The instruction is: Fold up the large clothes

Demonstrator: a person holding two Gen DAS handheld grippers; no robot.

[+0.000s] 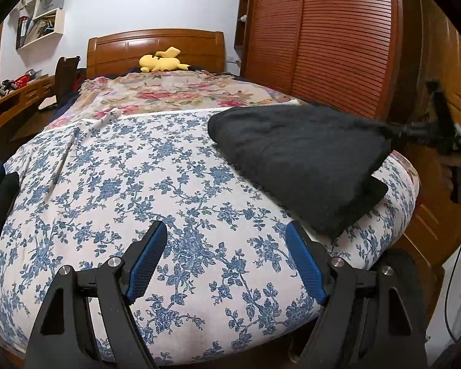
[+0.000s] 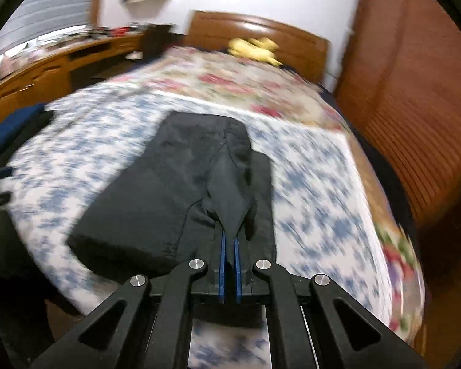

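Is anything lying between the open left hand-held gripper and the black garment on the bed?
Nothing visible. Only bare blue-flowered sheet lies between the left hand-held gripper and the black garment, whose corner the right hand-held gripper grips.

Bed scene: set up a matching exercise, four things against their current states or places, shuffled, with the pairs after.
Things:
1. left gripper with blue pads
2. right gripper with blue pads
3. black folded garment
4. yellow plush toy

States or places:
A. lies at the wooden headboard
B. shut on a pinch of black cloth
C. open, nothing between its fingers
D. rests on the blue-flowered white sheet, one corner lifted

Pairs: 1-C, 2-B, 3-D, 4-A
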